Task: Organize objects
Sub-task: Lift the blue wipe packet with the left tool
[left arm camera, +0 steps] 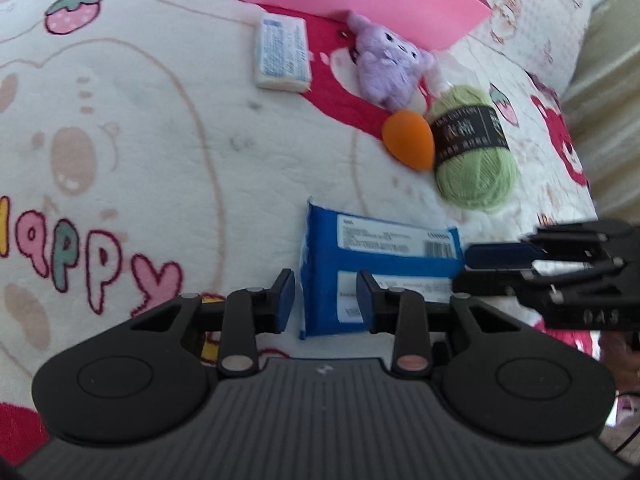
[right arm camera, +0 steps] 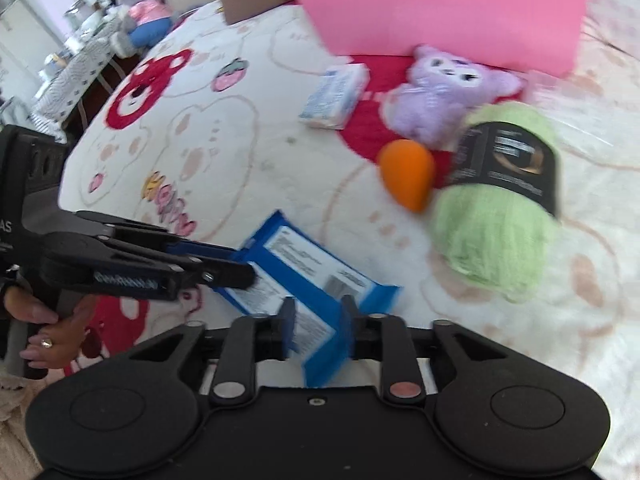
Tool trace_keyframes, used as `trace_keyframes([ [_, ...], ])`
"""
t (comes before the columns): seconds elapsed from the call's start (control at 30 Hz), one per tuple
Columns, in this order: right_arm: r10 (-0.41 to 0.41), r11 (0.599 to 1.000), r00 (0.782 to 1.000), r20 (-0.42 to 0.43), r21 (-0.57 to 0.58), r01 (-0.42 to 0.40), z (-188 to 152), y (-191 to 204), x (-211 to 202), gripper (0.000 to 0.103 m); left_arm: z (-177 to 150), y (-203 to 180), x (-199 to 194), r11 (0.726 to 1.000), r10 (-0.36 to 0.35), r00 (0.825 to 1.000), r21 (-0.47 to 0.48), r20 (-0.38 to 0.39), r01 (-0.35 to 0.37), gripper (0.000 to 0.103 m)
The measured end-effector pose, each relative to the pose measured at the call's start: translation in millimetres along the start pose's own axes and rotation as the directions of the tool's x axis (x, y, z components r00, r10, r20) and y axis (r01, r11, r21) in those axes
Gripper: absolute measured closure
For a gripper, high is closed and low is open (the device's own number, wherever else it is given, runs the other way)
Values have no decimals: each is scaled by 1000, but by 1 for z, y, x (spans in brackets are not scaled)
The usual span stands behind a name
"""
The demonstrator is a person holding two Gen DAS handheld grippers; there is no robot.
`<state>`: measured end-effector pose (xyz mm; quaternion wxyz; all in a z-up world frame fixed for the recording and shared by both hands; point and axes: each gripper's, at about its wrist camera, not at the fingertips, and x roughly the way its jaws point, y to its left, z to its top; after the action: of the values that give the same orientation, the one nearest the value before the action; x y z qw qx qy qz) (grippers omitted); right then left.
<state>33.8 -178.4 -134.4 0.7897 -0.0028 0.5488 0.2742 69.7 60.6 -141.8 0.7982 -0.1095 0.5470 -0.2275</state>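
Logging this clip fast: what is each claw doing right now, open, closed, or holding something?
Left claw: open, fingers astride one end of the blue packet, not clamped.
Right claw: closed on the blue packet's other end.

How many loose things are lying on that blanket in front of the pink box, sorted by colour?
Blue: 1, the wipes packet
White and blue: 1, the small tissue pack
Purple: 1, the plush toy
Orange: 1, the egg-shaped sponge
Green: 1, the yarn ball
Total: 5, not counting the pink box or the two grippers.
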Motion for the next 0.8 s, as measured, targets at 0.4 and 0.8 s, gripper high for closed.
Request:
trace_keyframes([
  [0.4,69,997,998,-2,38,-69,-9,-1,14,66,-8,-3,6,997,-30,1000,-68,3,30,73],
  [0.8,-87,985,994,72,-144,97,2,10,20,62,-12,-14,7,993,46,998,-106,36,-42,73],
])
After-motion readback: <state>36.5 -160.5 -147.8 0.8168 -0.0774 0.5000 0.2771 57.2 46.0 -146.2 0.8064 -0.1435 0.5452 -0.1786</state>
